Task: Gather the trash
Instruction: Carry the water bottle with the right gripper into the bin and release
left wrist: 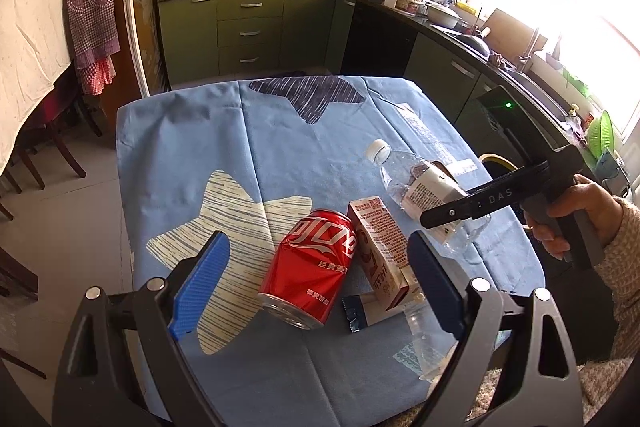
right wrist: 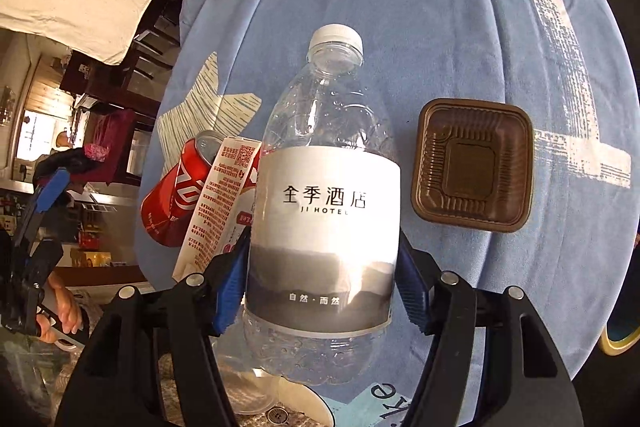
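Observation:
A clear plastic water bottle (right wrist: 326, 211) with a white label and white cap is clamped between the blue pads of my right gripper (right wrist: 324, 279). It also shows in the left wrist view (left wrist: 416, 187), tilted above the blue cloth. A dented red cola can (left wrist: 312, 271) lies on its side beside a pink carton (left wrist: 380, 251) and a small dark-ended wrapper (left wrist: 360, 311). My left gripper (left wrist: 320, 291) is open, with its jaws on either side of the can and carton. A brown plastic tray (right wrist: 474, 165) lies on the cloth to the right of the bottle.
The table wears a blue cloth (left wrist: 280, 155) with star prints. Green kitchen cabinets (left wrist: 248, 31) and a cluttered counter run behind and to the right. Dark wooden chairs (left wrist: 48, 147) stand at the left. A white bowl rim (right wrist: 304, 407) shows below the bottle.

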The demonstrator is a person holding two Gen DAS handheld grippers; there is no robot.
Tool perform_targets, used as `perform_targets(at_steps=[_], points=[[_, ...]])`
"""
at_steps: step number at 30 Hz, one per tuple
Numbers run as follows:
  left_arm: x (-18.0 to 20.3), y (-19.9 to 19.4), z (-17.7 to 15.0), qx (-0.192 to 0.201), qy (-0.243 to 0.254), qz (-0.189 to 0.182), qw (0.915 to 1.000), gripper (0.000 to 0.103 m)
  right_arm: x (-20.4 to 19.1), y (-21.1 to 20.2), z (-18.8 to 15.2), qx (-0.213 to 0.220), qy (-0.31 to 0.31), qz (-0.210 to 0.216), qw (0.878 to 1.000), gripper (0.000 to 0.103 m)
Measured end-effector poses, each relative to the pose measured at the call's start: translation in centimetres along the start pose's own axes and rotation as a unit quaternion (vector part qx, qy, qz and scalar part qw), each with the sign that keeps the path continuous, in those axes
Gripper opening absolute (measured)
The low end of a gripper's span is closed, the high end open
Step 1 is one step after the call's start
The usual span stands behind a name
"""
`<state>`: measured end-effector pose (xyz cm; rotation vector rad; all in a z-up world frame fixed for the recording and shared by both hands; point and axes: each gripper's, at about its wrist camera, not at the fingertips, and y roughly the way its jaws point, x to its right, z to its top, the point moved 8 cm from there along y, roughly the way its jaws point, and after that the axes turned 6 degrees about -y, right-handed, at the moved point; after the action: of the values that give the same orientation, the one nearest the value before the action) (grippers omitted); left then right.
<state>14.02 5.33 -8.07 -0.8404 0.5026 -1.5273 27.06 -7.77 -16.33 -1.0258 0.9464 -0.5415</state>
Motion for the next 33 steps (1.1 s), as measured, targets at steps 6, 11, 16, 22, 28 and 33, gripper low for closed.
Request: perform_targets(at_steps=[6,11,16,22,28,33], points=[[0.6,0.1,0.1,-0.003,0.008,0.001,1.0,0.086,2.4,-4.9,-1.2,0.046,0.012,0.001,0.999,0.065],[1.2,0.5,0.0,-0.008,0.012,-0.001,0.9999,0.086,8.4,-10.1,-3.8,0.094,0.068,-0.014,0.993,0.065],[2.4,0.9,0.1,-0.012,0.02,-0.005,0.9997,0.086,17.6,-14.3,-7.7,0.129,0.164,-0.049,0.977,0.065],[4.6,1.5,0.1,-0.019,0.041,-0.009,0.999,0.086,27.7,-14.7,-11.7,0.136,0.26,-0.087,0.952,0.065],[6.9,2.0,0.1,-0.027,0.067,-0.011,0.9973,0.086,34.0,-12.2,-12.6,0.113,0.285,-0.131,0.943,0.066],[8.5,2.9,0.2,-0.041,0.087,-0.013,0.9952,0.086,37.1,-10.8,-12.7,0.113,0.304,-0.146,0.935,0.066]])
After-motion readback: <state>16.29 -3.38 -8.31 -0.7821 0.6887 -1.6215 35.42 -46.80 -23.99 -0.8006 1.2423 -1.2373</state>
